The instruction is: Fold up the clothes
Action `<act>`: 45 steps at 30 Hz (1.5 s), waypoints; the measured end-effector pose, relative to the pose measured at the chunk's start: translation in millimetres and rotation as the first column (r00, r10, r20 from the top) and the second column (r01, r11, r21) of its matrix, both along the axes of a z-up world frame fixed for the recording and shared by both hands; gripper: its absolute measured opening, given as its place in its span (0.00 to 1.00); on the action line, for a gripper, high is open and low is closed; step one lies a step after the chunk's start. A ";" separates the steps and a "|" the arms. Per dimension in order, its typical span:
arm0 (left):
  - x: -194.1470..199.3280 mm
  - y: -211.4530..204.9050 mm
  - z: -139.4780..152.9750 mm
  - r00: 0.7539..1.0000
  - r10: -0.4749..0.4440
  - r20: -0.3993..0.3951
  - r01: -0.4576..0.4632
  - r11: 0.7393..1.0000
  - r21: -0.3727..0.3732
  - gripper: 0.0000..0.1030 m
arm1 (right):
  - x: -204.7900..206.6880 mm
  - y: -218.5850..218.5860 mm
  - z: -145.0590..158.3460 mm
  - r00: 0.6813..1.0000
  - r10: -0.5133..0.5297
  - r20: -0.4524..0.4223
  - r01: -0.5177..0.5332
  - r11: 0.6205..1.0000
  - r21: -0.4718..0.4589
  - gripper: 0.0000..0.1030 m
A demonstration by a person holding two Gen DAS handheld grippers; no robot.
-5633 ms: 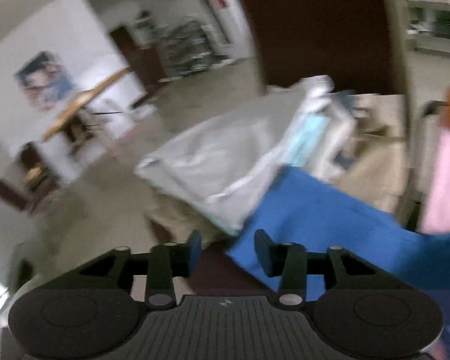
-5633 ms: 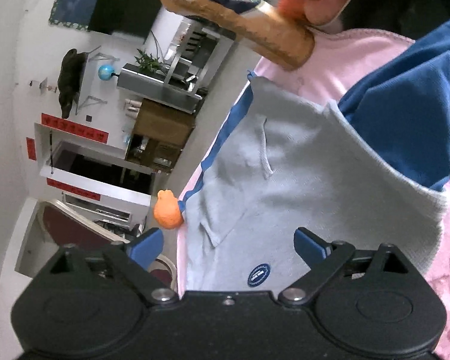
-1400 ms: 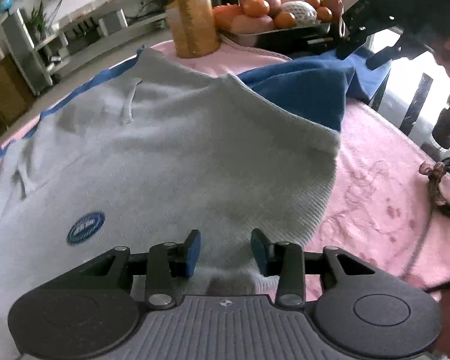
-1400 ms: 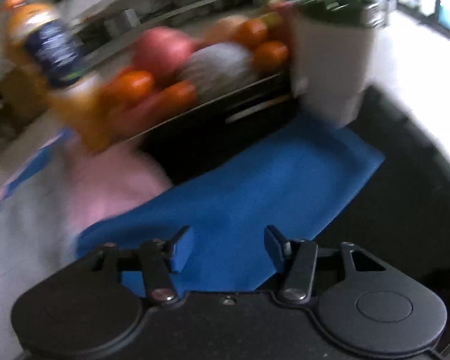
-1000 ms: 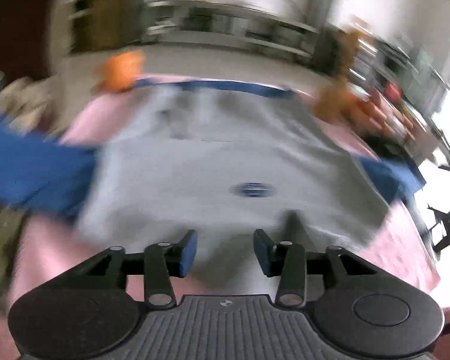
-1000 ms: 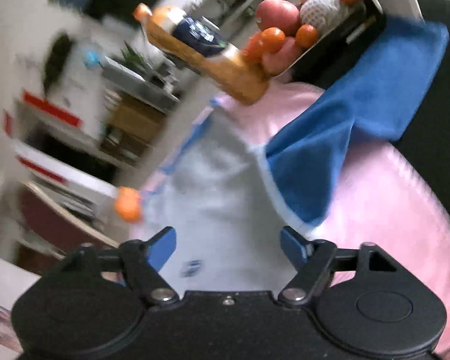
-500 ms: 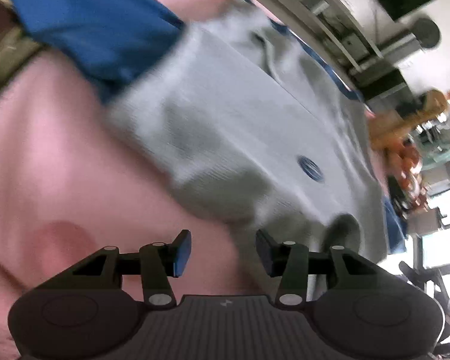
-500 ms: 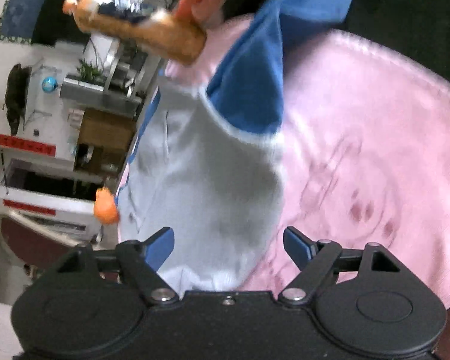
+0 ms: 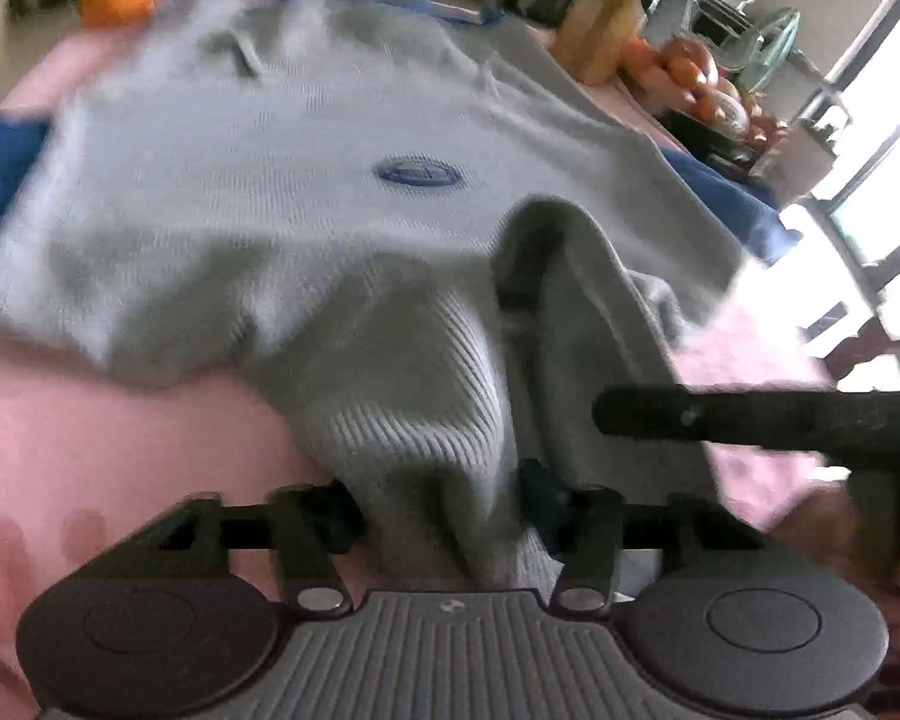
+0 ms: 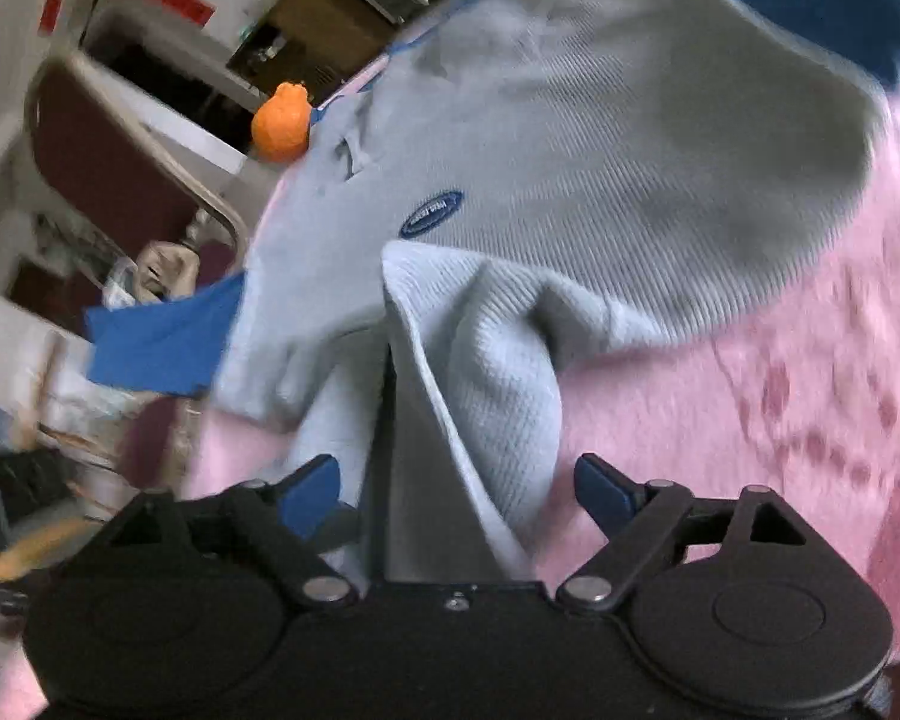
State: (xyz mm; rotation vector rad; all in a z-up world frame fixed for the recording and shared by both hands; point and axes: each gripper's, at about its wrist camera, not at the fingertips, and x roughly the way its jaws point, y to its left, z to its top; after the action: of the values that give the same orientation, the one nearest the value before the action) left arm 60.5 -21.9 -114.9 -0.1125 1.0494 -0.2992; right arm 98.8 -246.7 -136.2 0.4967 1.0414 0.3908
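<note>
The left gripper (image 9: 441,507) is sitting part open around a bunched ribbed hem of the grey knitted sweater with blue sleeves (image 9: 258,180), which is lying spread on the pink fleece blanket (image 9: 90,438). The right gripper (image 10: 456,489) is gaping wide, hem cloth draped between its fingers, though motion blur is hiding whether either grips

You get daylight flaring white from the window (image 9: 870,138) at right, motion blur throughout, fisheye bending, dark vignetted corners.
</note>
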 end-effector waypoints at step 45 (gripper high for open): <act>77.8 164.6 -13.1 0.800 0.593 -0.090 -0.592 0.805 0.038 0.44 | 51.2 -122.1 38.4 0.923 -0.384 -0.030 0.381 0.900 0.212 0.68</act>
State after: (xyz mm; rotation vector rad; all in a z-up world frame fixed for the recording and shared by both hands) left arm 138.4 142.7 -127.9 -0.4452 1.0581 0.2889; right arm 149.9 -368.9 -97.8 0.8757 0.8670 0.1535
